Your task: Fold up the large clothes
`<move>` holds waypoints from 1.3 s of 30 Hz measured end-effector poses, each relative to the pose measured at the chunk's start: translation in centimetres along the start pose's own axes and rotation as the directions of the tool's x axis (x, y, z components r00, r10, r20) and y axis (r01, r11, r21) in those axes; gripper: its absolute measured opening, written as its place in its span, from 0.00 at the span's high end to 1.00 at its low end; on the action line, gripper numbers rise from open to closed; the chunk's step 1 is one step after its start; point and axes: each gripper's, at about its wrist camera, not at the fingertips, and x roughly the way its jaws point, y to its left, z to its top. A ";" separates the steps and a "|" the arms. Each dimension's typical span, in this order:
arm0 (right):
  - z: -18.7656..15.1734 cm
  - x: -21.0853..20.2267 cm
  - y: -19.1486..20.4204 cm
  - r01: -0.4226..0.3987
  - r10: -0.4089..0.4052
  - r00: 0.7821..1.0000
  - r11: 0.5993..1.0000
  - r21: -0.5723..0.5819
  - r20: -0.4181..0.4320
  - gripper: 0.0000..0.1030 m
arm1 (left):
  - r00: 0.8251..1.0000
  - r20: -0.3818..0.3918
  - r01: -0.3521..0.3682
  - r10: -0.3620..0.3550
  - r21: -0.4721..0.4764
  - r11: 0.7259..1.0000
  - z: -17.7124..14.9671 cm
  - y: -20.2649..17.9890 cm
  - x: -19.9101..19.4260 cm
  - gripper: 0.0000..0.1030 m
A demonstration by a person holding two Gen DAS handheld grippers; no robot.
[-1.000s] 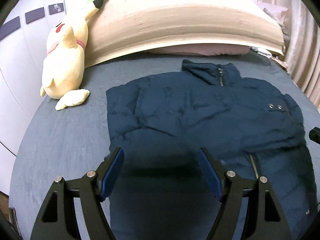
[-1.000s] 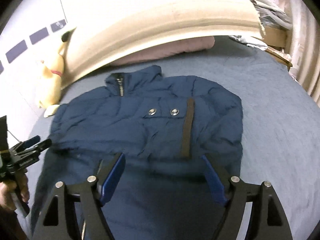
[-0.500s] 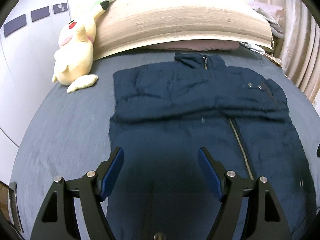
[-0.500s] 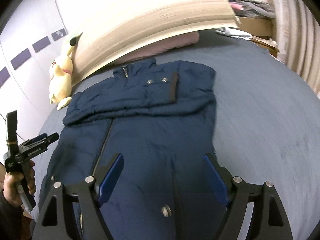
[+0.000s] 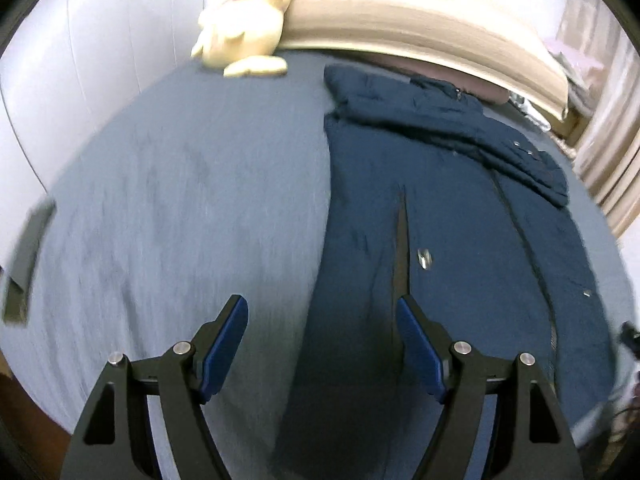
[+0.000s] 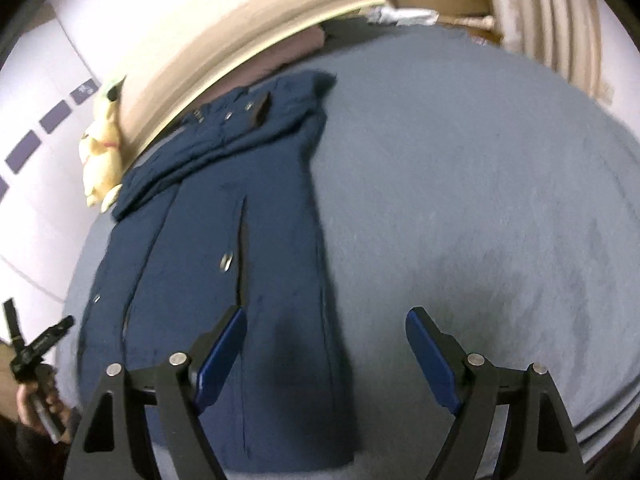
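A long navy padded coat (image 5: 452, 232) lies flat on the grey-blue bed (image 5: 180, 208), collar toward the headboard, both sleeves folded across the chest. My left gripper (image 5: 322, 340) is open and empty above the coat's left hem edge. My right gripper (image 6: 326, 346) is open and empty above the coat's right hem edge; the coat (image 6: 224, 248) lies to its left. The left gripper also shows in the right wrist view (image 6: 38, 350), held in a hand at the far left.
A yellow plush toy (image 5: 244, 16) leans against the beige headboard (image 5: 420, 20) at the bed's far left corner. A pink pillow (image 6: 296, 46) lies behind the collar. Curtains (image 6: 548, 20) hang at the right. The bed's near edge is just below both grippers.
Both grippers have pulled back from the coat's chest toward its hem and spread apart, the left to the left edge, the right to the right edge. The coat lies unchanged.
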 end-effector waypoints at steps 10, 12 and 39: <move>-2.8 -0.1 -0.6 -0.163 0.167 0.985 0.983 0.082 -0.044 0.19 | 0.991 -0.070 0.111 -0.116 -0.078 0.991 -4.6 1.8 -1.0 0.25; -3.3 -0.1 -0.1 -0.196 0.200 0.979 0.977 0.086 -0.049 0.25 | 0.987 -0.063 0.139 -0.145 -0.090 0.986 -5.0 1.8 -1.4 0.25; -3.9 0.6 -0.5 -0.230 0.241 0.967 0.965 0.126 -0.080 0.59 | 0.992 -0.112 0.057 -0.056 0.007 0.998 -6.1 -1.3 -0.7 0.26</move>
